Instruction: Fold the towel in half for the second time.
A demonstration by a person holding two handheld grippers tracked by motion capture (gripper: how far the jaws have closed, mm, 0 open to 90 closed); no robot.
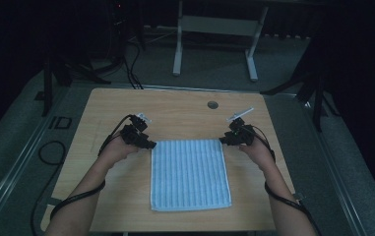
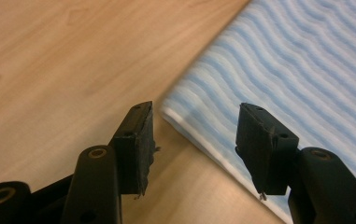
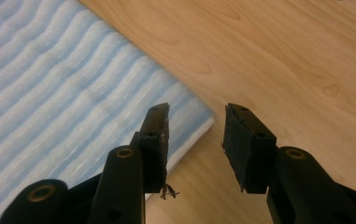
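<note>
**A:** Where is the cloth right now?

**B:** The blue striped cloth (image 1: 190, 174) lies flat on the wooden surface (image 1: 111, 105), folded into a rectangle, its long sides running away from me. It sits roughly midway between my 2 hands, toward the near half of the surface.

**A:** And your left gripper?

**B:** My left gripper (image 1: 150, 145) is at the cloth's far left corner. In the left gripper view the jaws stand apart with nothing pinched between them; the cloth's corner (image 2: 175, 109) shows in the gap, lying on the wood below. So it is open, holding nothing.

**A:** The right one?

**B:** My right gripper (image 1: 223, 140) is at the far right corner. In the right gripper view the jaws are also parted, and the cloth's corner (image 3: 199, 119) lies under the gap, beside the left-hand pad (image 3: 159, 144). The pads press on nothing, so it too is open and empty.

**A:** Does either gripper touch the cloth?

**B:** I cannot tell for sure from the high view; in both gripper views the cloth looks to rest on the surface beneath the jaws, with its edge a little blurred.

**A:** Anything else on the surface?

**B:** A small round grey cap (image 1: 212, 104) near the far edge, well apart from the cloth.
</note>
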